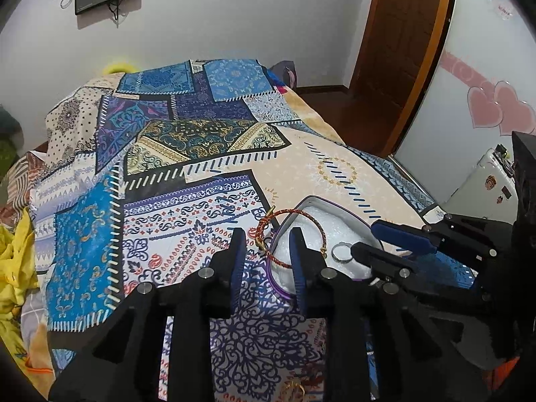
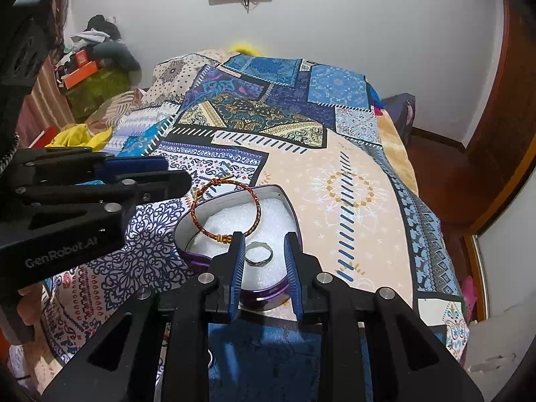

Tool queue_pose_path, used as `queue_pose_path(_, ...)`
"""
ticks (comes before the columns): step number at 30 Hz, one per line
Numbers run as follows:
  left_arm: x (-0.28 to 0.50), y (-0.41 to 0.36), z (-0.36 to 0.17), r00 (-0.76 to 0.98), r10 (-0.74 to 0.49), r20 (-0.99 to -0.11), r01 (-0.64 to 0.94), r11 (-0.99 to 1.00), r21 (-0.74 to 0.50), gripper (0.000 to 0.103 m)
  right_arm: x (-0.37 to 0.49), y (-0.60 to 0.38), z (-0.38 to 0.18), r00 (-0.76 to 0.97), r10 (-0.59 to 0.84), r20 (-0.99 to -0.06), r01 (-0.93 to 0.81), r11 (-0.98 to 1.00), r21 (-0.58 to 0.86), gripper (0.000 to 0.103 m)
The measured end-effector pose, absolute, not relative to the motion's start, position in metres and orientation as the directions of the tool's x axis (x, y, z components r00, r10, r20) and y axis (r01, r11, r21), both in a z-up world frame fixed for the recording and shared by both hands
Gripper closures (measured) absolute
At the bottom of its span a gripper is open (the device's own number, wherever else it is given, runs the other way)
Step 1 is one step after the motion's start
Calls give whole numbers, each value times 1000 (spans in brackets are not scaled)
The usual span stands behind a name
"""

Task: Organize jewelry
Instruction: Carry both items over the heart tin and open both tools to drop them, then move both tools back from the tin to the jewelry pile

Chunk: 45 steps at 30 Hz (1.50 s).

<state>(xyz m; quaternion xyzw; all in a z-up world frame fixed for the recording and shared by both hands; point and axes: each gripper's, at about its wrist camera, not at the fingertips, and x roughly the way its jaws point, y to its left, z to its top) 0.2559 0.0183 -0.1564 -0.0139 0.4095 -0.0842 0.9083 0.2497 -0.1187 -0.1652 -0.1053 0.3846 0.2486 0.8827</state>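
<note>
Soft, even indoor light falls on my bed (image 2: 351, 201); shadows are faint. Both fisheye views bow hard at the rims, with black vignetted corners. Far wall (image 1: 234, 16) looks slightly soft, maybe compression blur.

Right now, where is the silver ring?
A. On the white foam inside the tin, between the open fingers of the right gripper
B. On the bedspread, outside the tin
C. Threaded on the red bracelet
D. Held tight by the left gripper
A: the silver ring lies on the white foam of the tin, in the gap of the open right gripper, apart from the red bracelet.
</note>
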Motion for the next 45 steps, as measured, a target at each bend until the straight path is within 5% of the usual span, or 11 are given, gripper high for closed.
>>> queue_pose_path(17,190,30,-114,718,-127,-685,114,991,-64,61,206,-129,-126,643,378,-667,-510,860,-4,80)
queue_pose_path(21,172,34,-110,723,-120,-681,106,992,-63,52,192,-132,-119,662,382,-645,-507,862,-10,67)
queue_pose_path(45,131,28,-181,598,-181,-781,147,982,-115,50,168,-137,-168,562,372,-739,-528,849,26,66)
